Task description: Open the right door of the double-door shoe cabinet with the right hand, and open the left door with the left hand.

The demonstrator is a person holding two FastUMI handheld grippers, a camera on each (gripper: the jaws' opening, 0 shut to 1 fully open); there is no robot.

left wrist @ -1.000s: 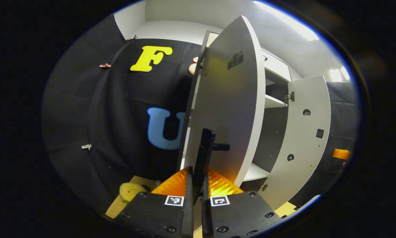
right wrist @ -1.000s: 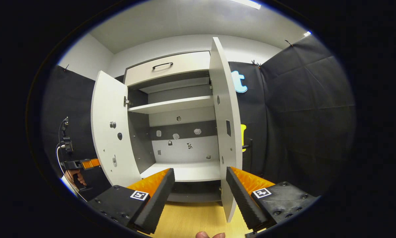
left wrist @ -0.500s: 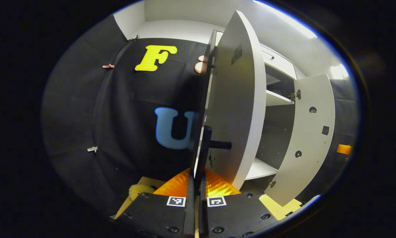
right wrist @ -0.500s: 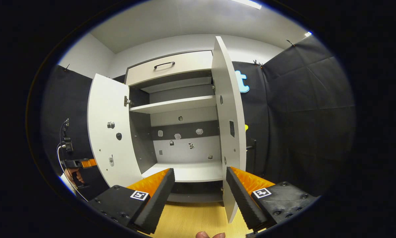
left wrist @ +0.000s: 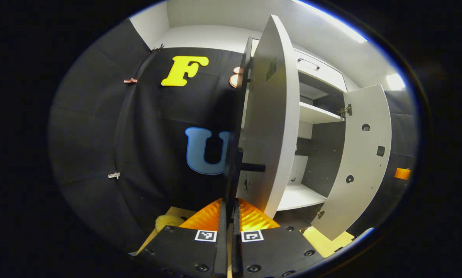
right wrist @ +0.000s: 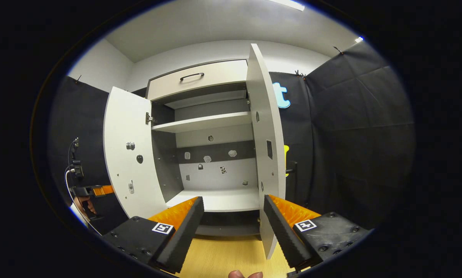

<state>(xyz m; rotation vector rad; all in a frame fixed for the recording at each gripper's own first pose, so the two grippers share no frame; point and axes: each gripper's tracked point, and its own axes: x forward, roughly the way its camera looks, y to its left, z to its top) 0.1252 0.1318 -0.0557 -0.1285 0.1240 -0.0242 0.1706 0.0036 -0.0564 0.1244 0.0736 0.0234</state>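
Cabinet (right wrist: 200,77) doors open; left tongs (left wrist: 228,216) grip handle (left wrist: 236,170); right tongs (right wrist: 232,216) agape, empty.

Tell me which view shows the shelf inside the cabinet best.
The right gripper view: it faces the open cabinet, so the whole shelf shows between both open doors. In the left gripper view the left door hides most of the shelf, leaving its right end.

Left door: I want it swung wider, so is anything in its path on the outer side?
Nothing visible does. Beyond the left door, clamped at its handle by the left tool, hangs the black cloth wall.
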